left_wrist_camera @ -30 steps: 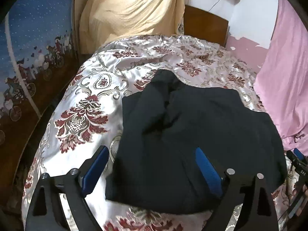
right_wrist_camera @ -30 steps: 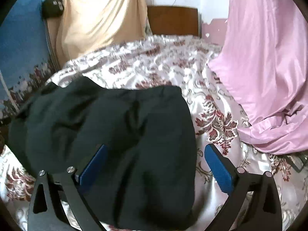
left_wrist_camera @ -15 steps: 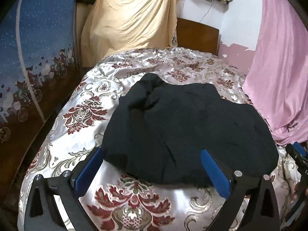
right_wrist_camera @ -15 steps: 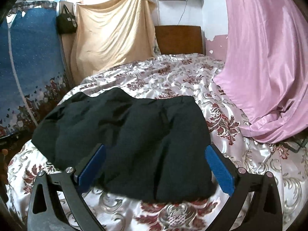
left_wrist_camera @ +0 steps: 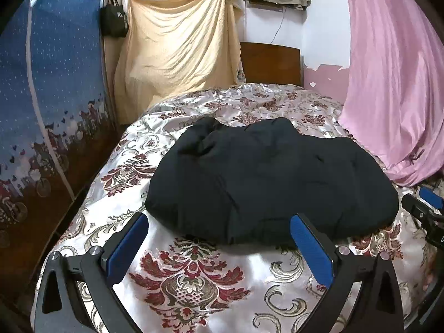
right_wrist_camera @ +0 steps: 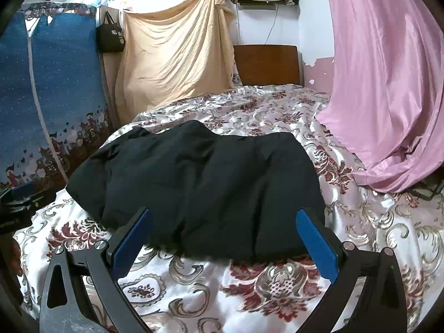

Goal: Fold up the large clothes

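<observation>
Both grippers have been drawn back from the black garment (left_wrist_camera: 266, 183), which is left folded on the floral satin bedspread (left_wrist_camera: 194, 277). Left gripper (left_wrist_camera: 219, 245) and right gripper (right_wrist_camera: 226, 238) are held wide, empty. White print on the hanging black bag (right_wrist_camera: 110, 37) cannot be read.

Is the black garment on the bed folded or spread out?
Folded. The black garment lies as a compact, thick bundle with rounded doubled edges on the bedspread; no sleeves stick out.
</observation>
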